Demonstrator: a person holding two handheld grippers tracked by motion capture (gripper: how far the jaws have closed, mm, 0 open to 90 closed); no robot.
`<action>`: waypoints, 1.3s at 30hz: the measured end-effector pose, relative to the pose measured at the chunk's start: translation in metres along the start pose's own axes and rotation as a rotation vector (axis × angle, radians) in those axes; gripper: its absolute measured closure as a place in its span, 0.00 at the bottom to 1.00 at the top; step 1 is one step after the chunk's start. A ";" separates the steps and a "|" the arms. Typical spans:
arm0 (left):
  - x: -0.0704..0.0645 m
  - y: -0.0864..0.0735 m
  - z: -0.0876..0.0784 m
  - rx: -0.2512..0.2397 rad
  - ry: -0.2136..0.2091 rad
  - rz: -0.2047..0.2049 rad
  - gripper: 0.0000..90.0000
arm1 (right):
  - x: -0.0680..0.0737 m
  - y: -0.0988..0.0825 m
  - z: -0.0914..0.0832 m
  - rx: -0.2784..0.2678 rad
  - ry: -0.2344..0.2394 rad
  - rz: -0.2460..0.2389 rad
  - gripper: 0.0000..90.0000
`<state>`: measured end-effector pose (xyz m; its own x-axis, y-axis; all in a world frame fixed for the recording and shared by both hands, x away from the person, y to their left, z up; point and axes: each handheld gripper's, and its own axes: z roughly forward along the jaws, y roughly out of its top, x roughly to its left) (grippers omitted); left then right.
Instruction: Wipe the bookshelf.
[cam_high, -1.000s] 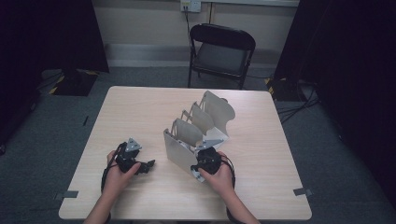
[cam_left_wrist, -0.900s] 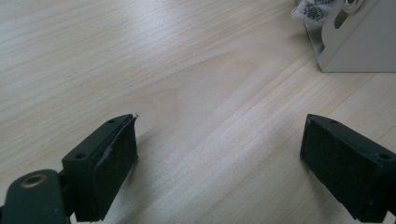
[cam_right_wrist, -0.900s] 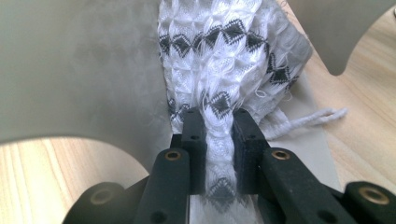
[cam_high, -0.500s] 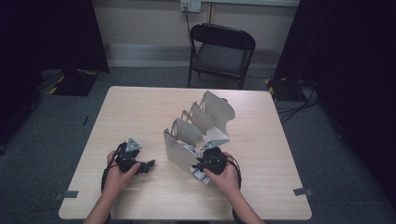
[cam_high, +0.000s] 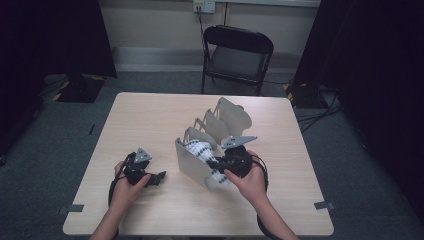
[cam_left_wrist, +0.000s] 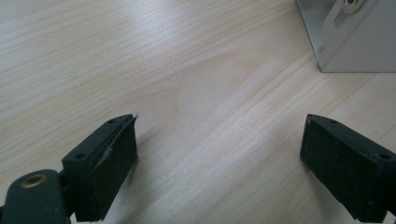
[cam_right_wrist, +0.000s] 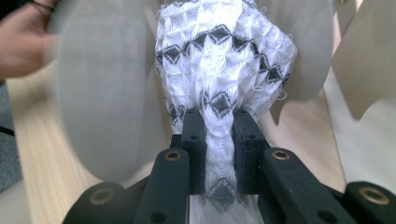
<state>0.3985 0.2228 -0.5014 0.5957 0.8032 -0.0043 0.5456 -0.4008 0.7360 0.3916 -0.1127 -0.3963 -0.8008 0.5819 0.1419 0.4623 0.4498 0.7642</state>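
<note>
**Right gripper pinches patterned cloth at the front slot of the rack**

The right gripper (cam_right_wrist: 219, 140) has its jaws clamped on a bunched white cloth with black diamond bands (cam_right_wrist: 224, 60); a twisted neck of fabric runs down between the pads, and the bulk swells out beyond them. Gripping the gathered neck, I judge, keeps the soft bundle narrow enough to pass between two panels. Just beyond the jaws, the right gripper view shows grey panels on either side of the cloth, blurred, and part of the other hand at the far left edge.

The left gripper (cam_left_wrist: 219, 154) rests low over bare wood, jaws wide apart and nothing between them; a corner of the rack's front panel (cam_left_wrist: 350, 37) stands beyond. It seems parked out of the way while the other hand works.

From the high view the layout becomes clear: the metal divider rack (cam_high: 212, 135) sits mid-table with several upright fins, and the cloth (cam_high: 200, 150) lies in its nearest slot, behind the front panel. Farther off, a black folding chair (cam_high: 235, 55) stands past the table (cam_high: 150, 115).
</note>
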 end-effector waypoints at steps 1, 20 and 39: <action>0.000 0.000 0.000 0.000 0.000 0.000 0.12 | 0.001 0.003 -0.002 -0.002 0.000 -0.001 0.87; 0.000 0.000 0.000 0.003 0.000 0.002 0.12 | 0.010 0.055 -0.033 -0.063 0.012 -0.042 0.87; 0.000 0.000 0.000 0.002 -0.001 0.002 0.12 | 0.008 0.009 0.007 -0.007 0.057 0.045 0.87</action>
<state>0.3983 0.2231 -0.5013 0.5971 0.8022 -0.0038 0.5457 -0.4027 0.7349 0.3918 -0.0992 -0.3923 -0.7996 0.5619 0.2119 0.4961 0.4193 0.7603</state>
